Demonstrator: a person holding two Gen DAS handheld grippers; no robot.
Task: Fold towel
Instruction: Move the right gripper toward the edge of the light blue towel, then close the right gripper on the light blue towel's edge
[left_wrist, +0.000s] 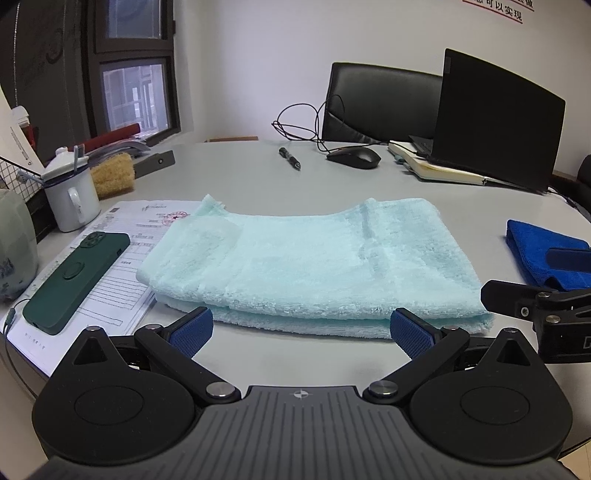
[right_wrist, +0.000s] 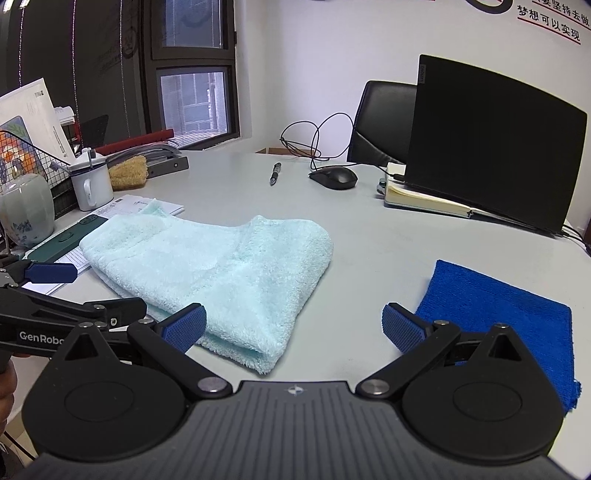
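Towel (left_wrist: 306, 254) fluffy terry cloth; table (left_wrist: 258, 173) smooth, matt.

A pale aqua terry towel (left_wrist: 306, 258) is lying folded in layers on the grey table (left_wrist: 258, 177), its left corner overlapping papers (left_wrist: 122, 236).

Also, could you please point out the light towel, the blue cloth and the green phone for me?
light towel (left_wrist: 295, 258), left wrist view, middle of top layer.
blue cloth (right_wrist: 498, 314), right wrist view, centre of cloth.
green phone (left_wrist: 77, 280), left wrist view, back of case.
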